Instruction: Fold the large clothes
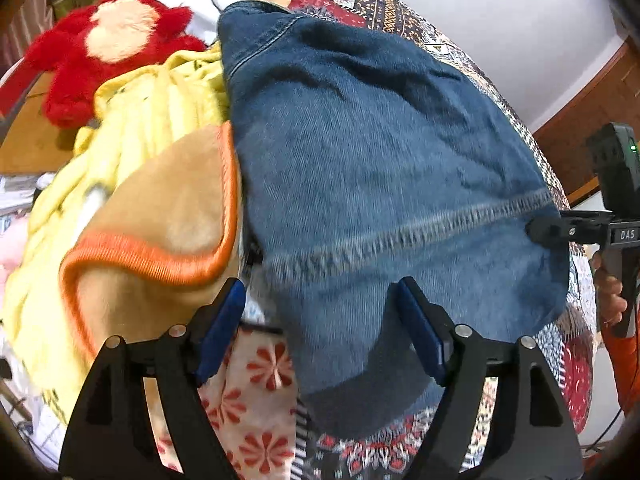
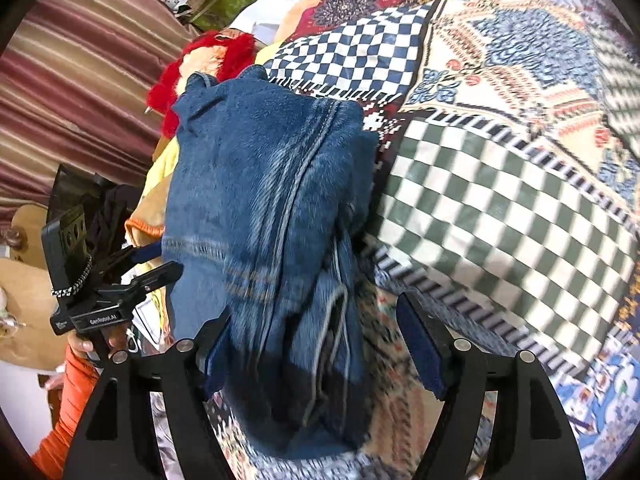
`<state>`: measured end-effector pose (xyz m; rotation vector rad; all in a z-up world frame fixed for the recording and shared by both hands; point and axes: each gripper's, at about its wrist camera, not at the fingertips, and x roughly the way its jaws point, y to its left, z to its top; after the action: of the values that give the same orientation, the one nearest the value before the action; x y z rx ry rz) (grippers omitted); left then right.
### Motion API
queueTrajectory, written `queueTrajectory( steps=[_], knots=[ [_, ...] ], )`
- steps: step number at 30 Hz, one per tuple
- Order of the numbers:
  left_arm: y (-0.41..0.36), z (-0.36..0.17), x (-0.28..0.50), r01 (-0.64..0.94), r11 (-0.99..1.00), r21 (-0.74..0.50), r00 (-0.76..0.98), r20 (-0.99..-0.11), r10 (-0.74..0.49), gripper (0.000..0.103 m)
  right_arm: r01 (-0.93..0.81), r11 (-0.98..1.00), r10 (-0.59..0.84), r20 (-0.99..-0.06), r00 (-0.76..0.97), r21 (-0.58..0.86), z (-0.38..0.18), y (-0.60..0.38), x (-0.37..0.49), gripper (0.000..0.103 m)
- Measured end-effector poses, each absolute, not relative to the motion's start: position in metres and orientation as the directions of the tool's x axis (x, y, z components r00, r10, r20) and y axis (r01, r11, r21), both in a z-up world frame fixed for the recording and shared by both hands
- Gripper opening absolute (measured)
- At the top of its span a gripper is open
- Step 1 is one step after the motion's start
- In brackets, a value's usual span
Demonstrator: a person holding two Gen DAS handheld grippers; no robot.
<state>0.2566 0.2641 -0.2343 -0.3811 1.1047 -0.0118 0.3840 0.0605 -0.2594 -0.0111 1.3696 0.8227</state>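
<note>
A pair of blue denim jeans (image 1: 372,168) lies folded in a thick bundle on a patchwork bedspread (image 1: 400,12). My left gripper (image 1: 320,320) is open, its blue-padded fingers spread over the near edge of the denim. In the right wrist view the jeans (image 2: 260,216) stretch away from me with a seam running along them. My right gripper (image 2: 316,340) is open, its left finger against the denim's near end and its right finger over the bedspread (image 2: 500,220). Each gripper shows at the edge of the other's view, the right gripper (image 1: 560,230) touching the jeans' side.
A tan garment with orange trim (image 1: 160,232) and a yellow garment (image 1: 132,120) lie heaped left of the jeans. A red plush toy (image 1: 108,40) sits behind them. A striped curtain (image 2: 80,80) hangs at the left. A white floral cloth (image 1: 256,400) lies below the left gripper.
</note>
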Motion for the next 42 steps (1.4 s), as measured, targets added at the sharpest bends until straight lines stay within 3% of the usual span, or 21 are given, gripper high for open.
queueTrajectory(
  steps=[8, 14, 22, 26, 29, 32, 42],
  knots=[
    [0.262, -0.205, 0.239, -0.203, 0.969, -0.141, 0.509, -0.861, -0.018, 0.077, -0.623, 0.716, 0.486, -0.865, 0.121, 0.315, -0.209, 0.049, 0.363, 0.073],
    [0.289, -0.183, 0.286, -0.250, 0.957, -0.145, 0.571, -0.821, 0.024, 0.077, -0.637, 0.709, 0.537, -0.817, 0.211, 0.303, -0.174, 0.068, 0.375, 0.073],
    [0.299, -0.195, 0.368, -0.253, 0.956, -0.148, 0.572, -0.820, 0.024, 0.077, -0.645, 0.703, 0.522, -0.833, 0.182, 0.299, -0.200, 0.132, 0.410, 0.073],
    [0.297, -0.214, 0.401, -0.247, 0.967, -0.066, 0.551, -0.830, 0.084, 0.078, -0.657, 0.703, 0.486, -0.858, 0.165, 0.272, -0.227, 0.145, 0.425, 0.073],
    [0.300, -0.229, 0.413, -0.259, 0.965, -0.028, 0.533, -0.837, 0.119, 0.089, -0.649, 0.723, 0.462, -0.865, 0.197, 0.239, -0.240, 0.138, 0.434, 0.073],
    [0.304, -0.235, 0.413, -0.278, 0.960, -0.028, 0.532, -0.837, 0.129, 0.089, -0.624, 0.738, 0.459, -0.868, 0.188, 0.256, -0.250, 0.122, 0.443, 0.073],
    [0.277, -0.164, 0.361, -0.256, 0.967, 0.006, 0.624, -0.763, 0.170, 0.089, -0.585, 0.757, 0.519, -0.810, 0.271, 0.290, -0.196, 0.066, 0.417, 0.073]
  ],
)
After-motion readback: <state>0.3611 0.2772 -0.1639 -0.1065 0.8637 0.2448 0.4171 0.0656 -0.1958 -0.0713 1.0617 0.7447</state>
